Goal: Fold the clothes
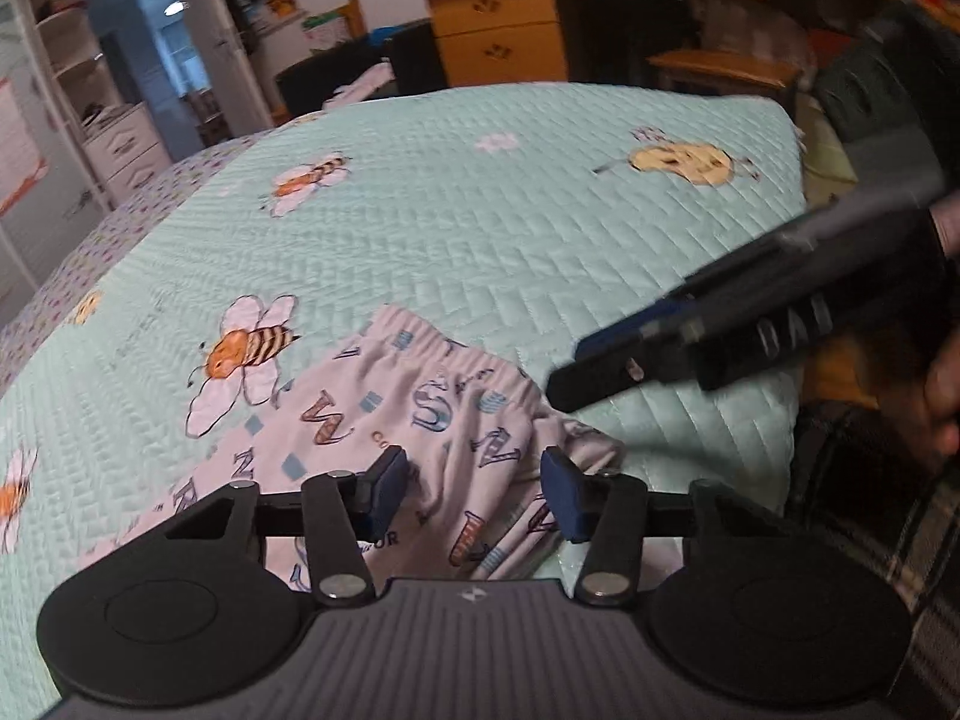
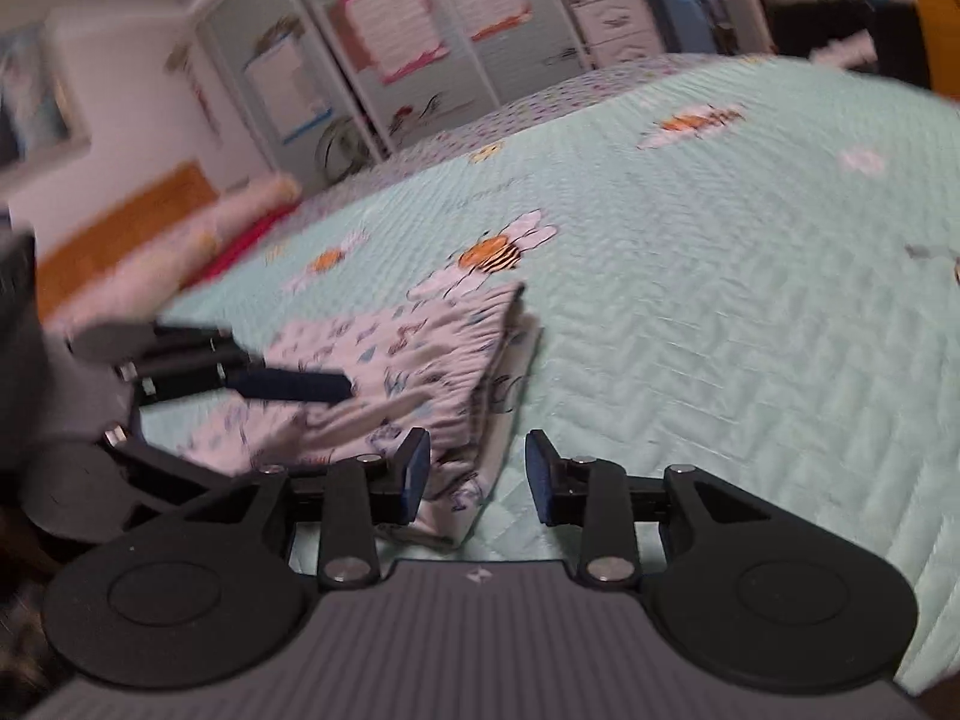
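Soft indoor light, dimmish, no hard shadows or glare. Strong fisheye bend at edges. Right wrist view motion-smeared throughout; left view sharper on the mint-green quilted bee-print bedspread (image 1: pixel 480 228), blurred at right.

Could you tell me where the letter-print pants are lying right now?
The letter-print pants lie folded on the green bee quilt, low in both views, just beyond the left tongs, beside a printed bee.

The left gripper (image 1: pixel 474 489) angles downward, jaws parted with nothing pressed between its blue pads (image 1: pixel 387 489). The right gripper (image 2: pixel 477 477) tilts down more shallowly, jaws also apart and empty. A hand (image 1: pixel 936 396) holds the right gripper at the frame's edge.
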### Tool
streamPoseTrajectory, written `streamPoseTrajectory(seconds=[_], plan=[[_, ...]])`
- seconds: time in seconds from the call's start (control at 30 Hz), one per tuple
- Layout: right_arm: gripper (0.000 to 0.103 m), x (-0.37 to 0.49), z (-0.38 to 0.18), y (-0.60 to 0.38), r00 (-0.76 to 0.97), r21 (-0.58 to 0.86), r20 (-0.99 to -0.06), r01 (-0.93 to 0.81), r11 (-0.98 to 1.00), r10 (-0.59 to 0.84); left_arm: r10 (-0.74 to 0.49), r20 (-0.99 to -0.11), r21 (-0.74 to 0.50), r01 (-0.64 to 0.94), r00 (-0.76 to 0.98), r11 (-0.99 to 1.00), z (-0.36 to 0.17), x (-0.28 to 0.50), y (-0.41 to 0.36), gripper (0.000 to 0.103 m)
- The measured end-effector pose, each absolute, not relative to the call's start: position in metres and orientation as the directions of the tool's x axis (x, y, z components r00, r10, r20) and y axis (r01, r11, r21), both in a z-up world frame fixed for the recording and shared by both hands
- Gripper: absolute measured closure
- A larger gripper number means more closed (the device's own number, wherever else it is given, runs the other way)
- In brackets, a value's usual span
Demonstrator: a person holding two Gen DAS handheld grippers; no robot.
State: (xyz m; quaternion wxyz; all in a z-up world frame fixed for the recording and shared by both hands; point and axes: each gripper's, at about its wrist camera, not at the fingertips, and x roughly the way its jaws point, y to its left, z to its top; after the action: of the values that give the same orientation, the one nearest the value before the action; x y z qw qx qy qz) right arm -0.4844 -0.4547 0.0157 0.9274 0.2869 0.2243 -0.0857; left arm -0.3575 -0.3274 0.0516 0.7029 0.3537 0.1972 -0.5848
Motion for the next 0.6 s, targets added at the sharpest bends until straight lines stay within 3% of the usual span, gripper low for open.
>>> streamPoseTrajectory(seconds=[0.13,0.2,0.3,0.33,0.53,0.57,0.6], plan=[[0.068,-0.481,0.008,-0.467,0.902,0.604,-0.432,0.266,0.752,0.028,-0.683,-0.678,0.325,0.944,0.271,0.052,0.048,-0.362,-0.326,0.051],[0.073,-0.477,0.005,-0.469,0.906,0.629,-0.421,0.25,0.736,0.052,-0.686,-0.671,0.341,0.939,0.281,0.051,0.048,-0.365,-0.325,0.051],[0.09,-0.473,0.006,-0.471,0.913,0.634,-0.402,0.222,0.741,0.07,-0.694,-0.655,0.376,0.926,0.298,0.043,0.049,-0.37,-0.324,0.051],[0.1,-0.473,0.008,-0.47,0.918,0.632,-0.391,0.211,0.746,0.071,-0.695,-0.652,0.389,0.92,0.305,0.039,0.049,-0.372,-0.325,0.051],[0.102,-0.47,0.02,-0.477,0.946,0.693,-0.302,0.136,0.708,0.114,-0.695,-0.646,0.394,0.918,0.316,0.051,0.052,-0.37,-0.331,0.051],[0.102,-0.47,0.021,-0.478,0.951,0.705,-0.288,0.128,0.698,0.117,-0.695,-0.648,0.376,0.924,0.312,0.064,0.054,-0.367,-0.332,0.056],[0.102,-0.47,0.022,-0.479,0.953,0.715,-0.278,0.121,0.689,0.12,-0.695,-0.65,0.358,0.93,0.308,0.078,0.055,-0.363,-0.332,0.078]])
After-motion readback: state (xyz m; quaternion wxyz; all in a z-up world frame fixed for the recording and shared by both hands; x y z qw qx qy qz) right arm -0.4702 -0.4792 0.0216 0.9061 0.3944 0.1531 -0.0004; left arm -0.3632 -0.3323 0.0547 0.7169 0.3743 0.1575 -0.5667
